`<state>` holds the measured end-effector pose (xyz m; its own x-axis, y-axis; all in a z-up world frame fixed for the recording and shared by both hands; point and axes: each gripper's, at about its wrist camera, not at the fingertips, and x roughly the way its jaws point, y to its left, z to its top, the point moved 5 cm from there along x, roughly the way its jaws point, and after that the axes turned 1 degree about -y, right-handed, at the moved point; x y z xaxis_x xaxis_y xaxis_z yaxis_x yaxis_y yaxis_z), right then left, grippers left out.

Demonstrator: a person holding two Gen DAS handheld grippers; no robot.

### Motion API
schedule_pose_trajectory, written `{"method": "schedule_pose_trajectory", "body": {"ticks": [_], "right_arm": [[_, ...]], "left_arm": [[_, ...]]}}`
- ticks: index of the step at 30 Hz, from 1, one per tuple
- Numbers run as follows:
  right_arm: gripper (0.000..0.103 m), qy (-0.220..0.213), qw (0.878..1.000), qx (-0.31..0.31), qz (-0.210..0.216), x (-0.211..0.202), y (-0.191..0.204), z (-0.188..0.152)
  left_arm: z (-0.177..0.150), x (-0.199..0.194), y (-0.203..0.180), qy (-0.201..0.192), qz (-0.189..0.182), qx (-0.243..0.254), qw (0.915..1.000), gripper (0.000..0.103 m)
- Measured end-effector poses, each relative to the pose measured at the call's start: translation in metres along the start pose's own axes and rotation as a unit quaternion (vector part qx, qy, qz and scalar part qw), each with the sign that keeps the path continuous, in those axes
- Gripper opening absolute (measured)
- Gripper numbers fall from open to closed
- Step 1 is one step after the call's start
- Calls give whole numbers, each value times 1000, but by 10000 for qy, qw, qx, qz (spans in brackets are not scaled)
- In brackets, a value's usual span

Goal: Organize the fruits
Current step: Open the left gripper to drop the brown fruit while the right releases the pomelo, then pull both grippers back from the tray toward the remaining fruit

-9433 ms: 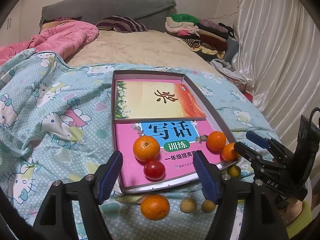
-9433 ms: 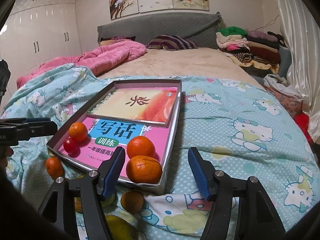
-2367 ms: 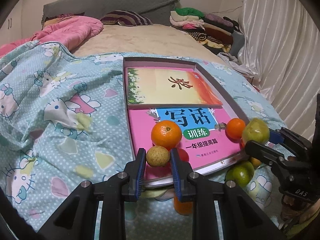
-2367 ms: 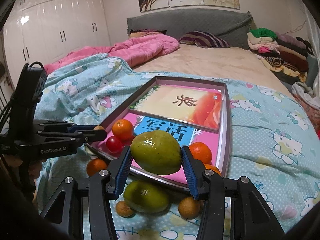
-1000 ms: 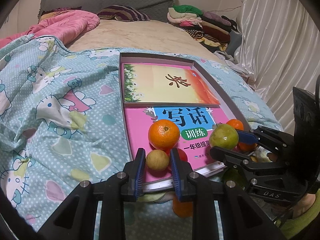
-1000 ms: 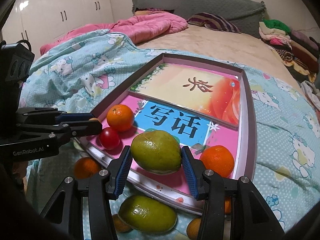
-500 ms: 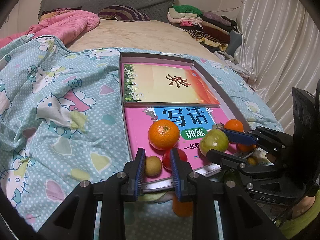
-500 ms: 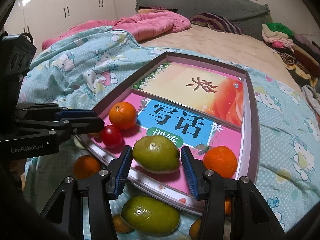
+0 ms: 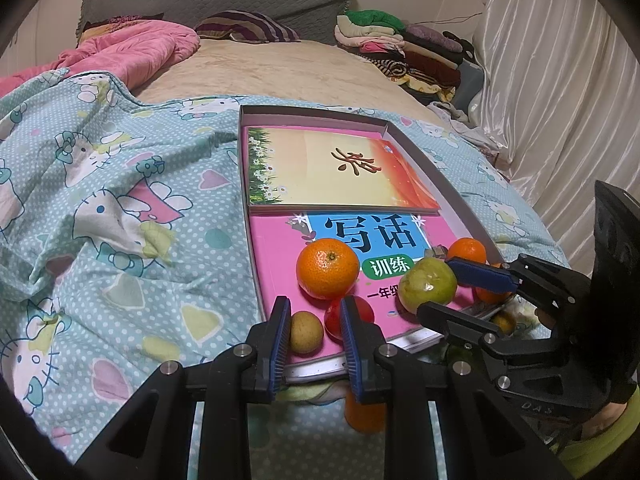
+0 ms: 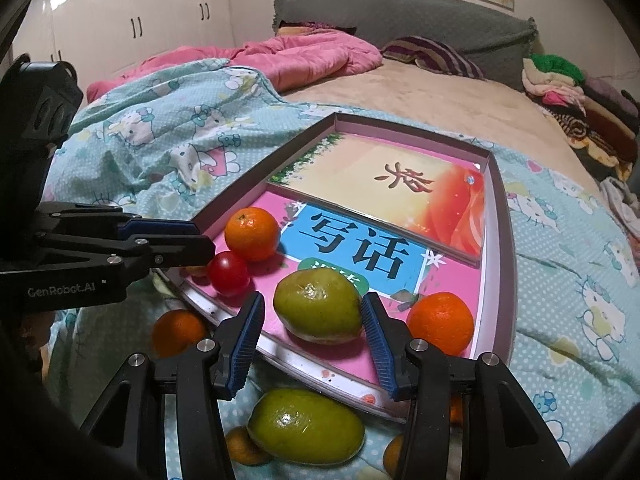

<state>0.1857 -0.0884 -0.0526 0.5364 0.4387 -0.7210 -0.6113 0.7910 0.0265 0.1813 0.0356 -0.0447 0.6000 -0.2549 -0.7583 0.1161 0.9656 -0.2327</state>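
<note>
On tray (image 10: 502,216): we see the green fruit (image 10: 318,306), at 6 o'clock.
Right gripper (image 10: 316,328): our fingers stand slightly apart from it.
Left gripper (image 9: 314,334): narrow gap around the brown fruit (image 9: 306,331).

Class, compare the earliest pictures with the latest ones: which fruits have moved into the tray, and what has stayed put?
The small brown fruit and one green fruit moved from the bedspread into the tray; both grippers have opened, letting them go. The oranges, red tomato and books stayed; another green fruit waits outside.
</note>
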Motion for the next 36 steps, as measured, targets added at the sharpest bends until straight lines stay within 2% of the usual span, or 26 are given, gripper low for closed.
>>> {"method": "schedule_pose_trajectory", "body": {"ticks": [8, 13, 17, 21, 26, 28, 33, 36], "right_arm": [[60, -215, 9998, 48, -16, -12, 1, 1], [63, -295, 9995, 87, -23, -17, 1, -1], [65, -357, 9993, 77, -89, -21, 3, -2], [66, -442, 9988, 50, -179, -26, 3, -2], [69, -585, 9979, 129, -228, -33, 1, -2], [70, -626, 9977, 167, -209, -35, 0, -1], [71, -727, 9969, 244, -202, -41, -1, 1], [73, -850, 9958, 306, -114, -48, -2, 3]], "left_arm": [[-1, -2, 0, 1, 6, 5, 10000, 27], [-1, -8, -4, -25, 5, 53, 10000, 34], [-1, -13, -5, -70, 41, 65, 9999, 36], [1, -19, -6, -144, 82, 64, 9998, 46], [5, -27, -4, -217, 65, 26, 9997, 50], [7, -30, -4, -259, 76, 29, 9996, 56], [10, -37, -4, -342, 61, 15, 9994, 57], [12, -42, -3, -398, 68, -3, 9992, 62]]}}
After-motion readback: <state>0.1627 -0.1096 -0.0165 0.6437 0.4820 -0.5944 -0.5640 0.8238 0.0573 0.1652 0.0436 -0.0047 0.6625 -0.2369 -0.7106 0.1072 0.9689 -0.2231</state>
